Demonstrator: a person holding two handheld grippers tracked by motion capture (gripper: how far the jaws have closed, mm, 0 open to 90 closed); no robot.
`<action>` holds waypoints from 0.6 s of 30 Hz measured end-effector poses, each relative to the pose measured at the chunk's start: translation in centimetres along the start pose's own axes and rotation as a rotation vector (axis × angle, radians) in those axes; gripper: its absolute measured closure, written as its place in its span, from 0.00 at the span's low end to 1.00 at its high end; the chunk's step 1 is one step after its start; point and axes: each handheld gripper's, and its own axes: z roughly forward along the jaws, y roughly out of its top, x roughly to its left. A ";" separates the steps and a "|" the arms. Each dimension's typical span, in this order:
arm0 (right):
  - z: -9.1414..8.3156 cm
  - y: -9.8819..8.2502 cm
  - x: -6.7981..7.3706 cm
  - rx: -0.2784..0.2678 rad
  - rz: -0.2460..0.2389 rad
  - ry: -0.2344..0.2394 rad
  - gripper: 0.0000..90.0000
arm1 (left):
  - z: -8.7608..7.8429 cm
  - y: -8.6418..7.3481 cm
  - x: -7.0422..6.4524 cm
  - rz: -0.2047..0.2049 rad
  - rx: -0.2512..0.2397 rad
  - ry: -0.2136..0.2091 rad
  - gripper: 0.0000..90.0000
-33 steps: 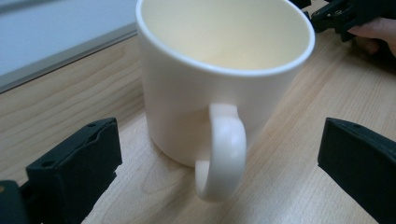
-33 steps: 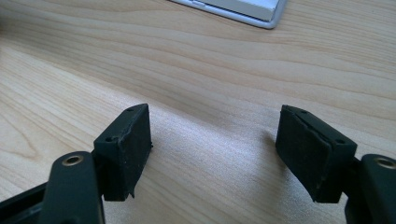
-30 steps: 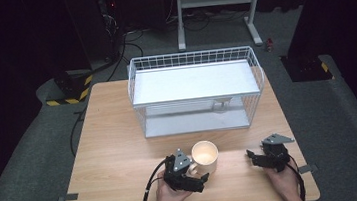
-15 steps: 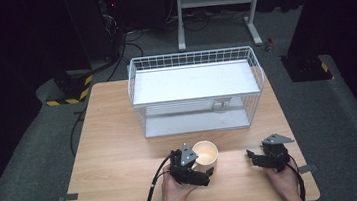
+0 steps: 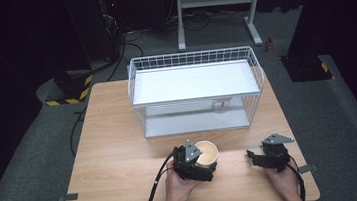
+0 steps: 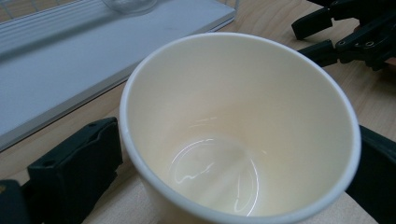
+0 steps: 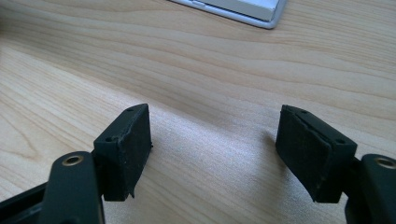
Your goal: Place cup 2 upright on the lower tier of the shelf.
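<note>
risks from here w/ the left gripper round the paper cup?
1. The paper cup is thin-walled and empty; the left gripper has fingers on both sides of it, so a hard squeeze could crush it or pop it out.
2. The wire basket stands close behind; a lift forward could clip its front rim.
3. The right gripper rests open nearby, so a sideways sweep might knock it.

Cream paper cup (image 6: pixel 243 121), black gripper (image 5: pixel 201 166), white wire basket (image 5: pixel 193 64), pale wood-grain table (image 5: pixel 111 153)
</note>
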 end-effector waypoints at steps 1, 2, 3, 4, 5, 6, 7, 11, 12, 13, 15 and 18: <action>0.0 0.0 0.0 0.000 0.000 0.000 0.30 | 0.0 0.0 0.0 0.000 0.001 0.001 0.00; 0.0 0.0 0.0 0.000 0.000 0.000 0.30 | 0.1 0.0 0.0 0.003 0.002 0.002 0.01; 0.0 0.0 0.0 0.000 0.000 0.000 0.30 | 0.1 0.0 0.0 0.005 -0.004 -0.002 0.02; 0.0 0.0 0.0 0.000 0.000 0.000 0.29 | 0.1 -0.1 0.1 0.013 -0.011 -0.008 0.03; 0.0 0.0 0.0 0.000 -0.002 0.002 0.29 | 0.3 -0.1 0.0 0.017 -0.014 -0.010 0.05; 0.0 0.0 0.0 0.000 0.000 0.002 0.29 | 0.3 -0.1 0.0 0.016 -0.017 -0.014 0.07; 0.0 0.0 0.0 0.000 -0.003 0.002 0.29 | 0.4 -0.1 -0.1 0.017 -0.024 -0.009 0.10; 0.0 0.0 0.0 0.000 -0.001 0.003 0.29 | 0.4 -0.3 -0.2 0.016 -0.036 -0.001 0.10; 0.0 0.0 0.0 0.000 -0.002 0.003 0.29 | 0.3 -0.3 -0.3 0.020 -0.037 0.006 0.10; 0.0 0.0 0.0 0.001 0.000 0.003 0.29 | 0.3 -0.3 -0.4 0.025 -0.037 0.011 0.10; 0.0 0.0 0.0 0.000 -0.003 0.003 0.29 | 0.3 -0.3 -0.4 0.029 -0.038 0.010 0.10; 0.0 0.0 0.0 0.001 -0.002 0.003 0.29 | 0.2 -0.2 -0.5 0.034 -0.031 0.013 0.11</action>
